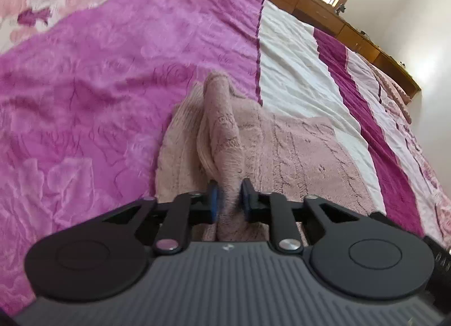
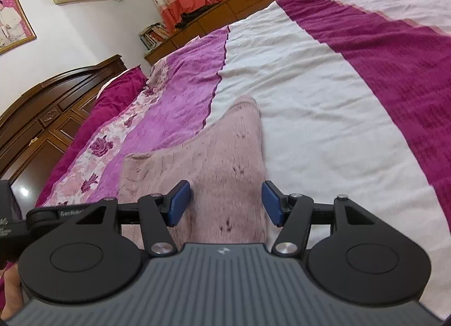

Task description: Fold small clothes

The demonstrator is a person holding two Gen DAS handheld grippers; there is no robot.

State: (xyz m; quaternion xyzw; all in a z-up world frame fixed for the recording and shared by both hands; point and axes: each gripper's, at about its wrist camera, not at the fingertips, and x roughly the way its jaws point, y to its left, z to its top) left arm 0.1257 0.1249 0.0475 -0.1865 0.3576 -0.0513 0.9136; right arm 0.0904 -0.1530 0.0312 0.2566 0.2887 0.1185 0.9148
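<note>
Left gripper (image 1: 229, 199) jaws pinch a raised fold of the pink cloth (image 1: 296, 156) on the bed (image 1: 84, 86); right gripper (image 2: 227, 203) jaws wide, straddling its edge. Risk: thin pinch slips, fold collapses.

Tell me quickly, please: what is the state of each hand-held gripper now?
Left hand-held gripper: closed on a raised fold of the pink cloth.
Right hand-held gripper: open, pads apart, with the pink cloth between them, not pinched.
</note>
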